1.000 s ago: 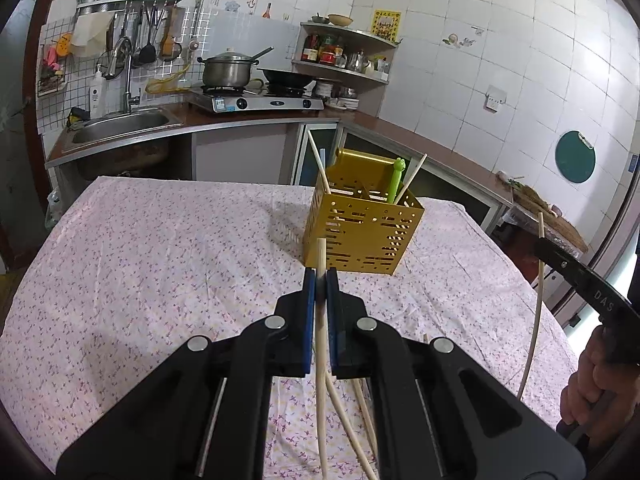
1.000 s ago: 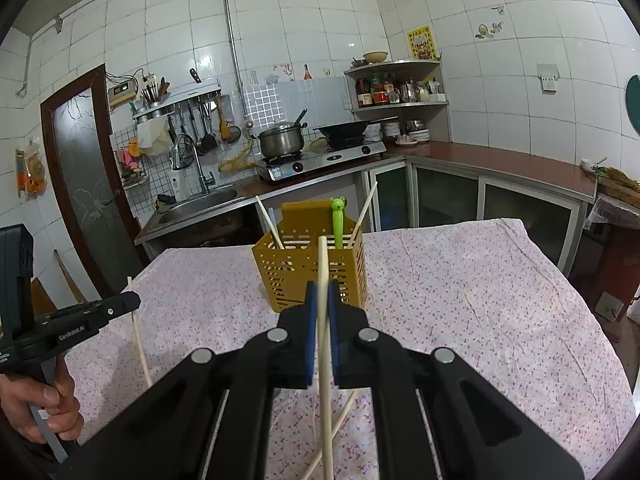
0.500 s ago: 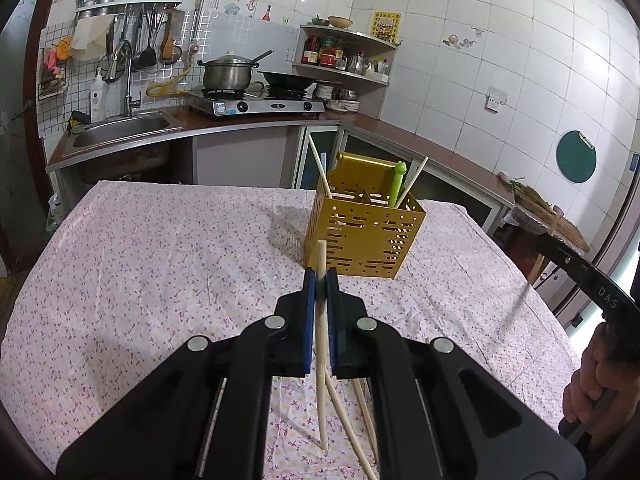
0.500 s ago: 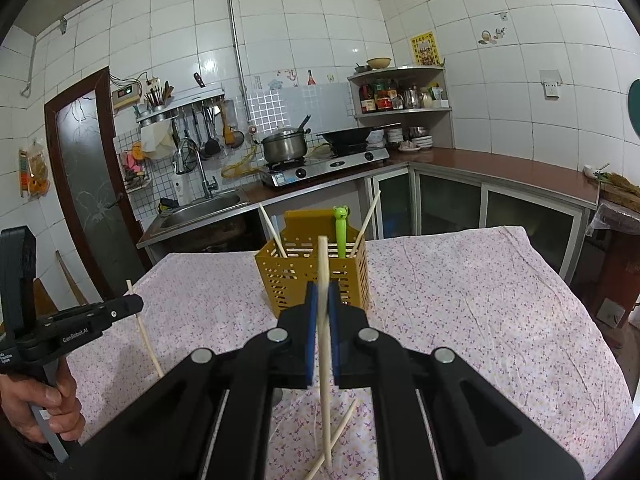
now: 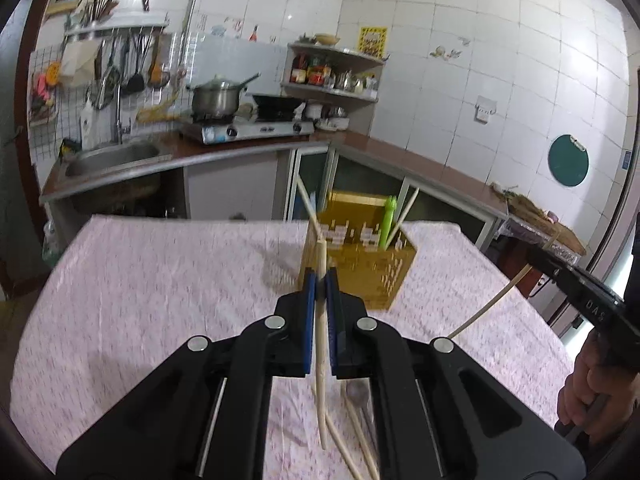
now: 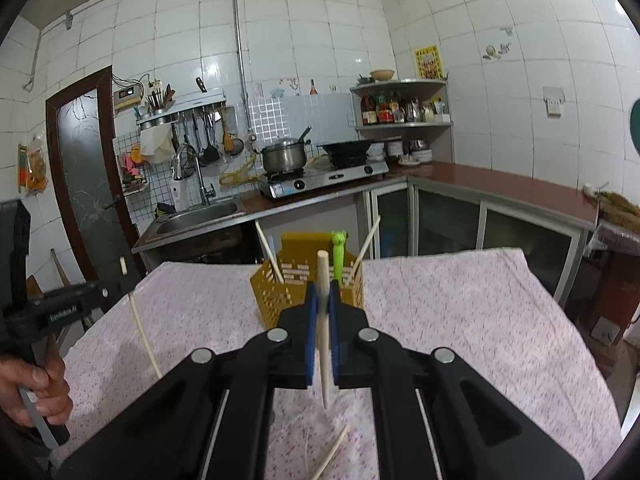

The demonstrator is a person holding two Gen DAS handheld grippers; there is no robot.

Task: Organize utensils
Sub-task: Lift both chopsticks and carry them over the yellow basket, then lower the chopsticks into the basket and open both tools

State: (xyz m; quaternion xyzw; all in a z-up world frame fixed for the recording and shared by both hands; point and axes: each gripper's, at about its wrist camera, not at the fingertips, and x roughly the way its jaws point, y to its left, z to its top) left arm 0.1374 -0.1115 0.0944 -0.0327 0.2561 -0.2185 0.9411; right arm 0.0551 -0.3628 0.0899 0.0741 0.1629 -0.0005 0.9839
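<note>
Both hand-held grippers are clamped tight on one pale wooden chopstick each: left hand-held gripper [image 5: 319, 280] pinches its pale wooden chopstick [image 5: 320, 344] mid-shaft, and right hand-held gripper [image 6: 322, 300] does the same with its own stick [image 6: 325, 336]. A couple of loose chopsticks [image 5: 360, 432] lie on the pink floral-cloth counter [image 5: 160, 280] at 6 o'clock. The yellow perforated metal utensil holder [image 6: 308, 280] stands at 12 o'clock, holding what looks like a green plastic utensil [image 6: 339, 256] and two more chopsticks.
</note>
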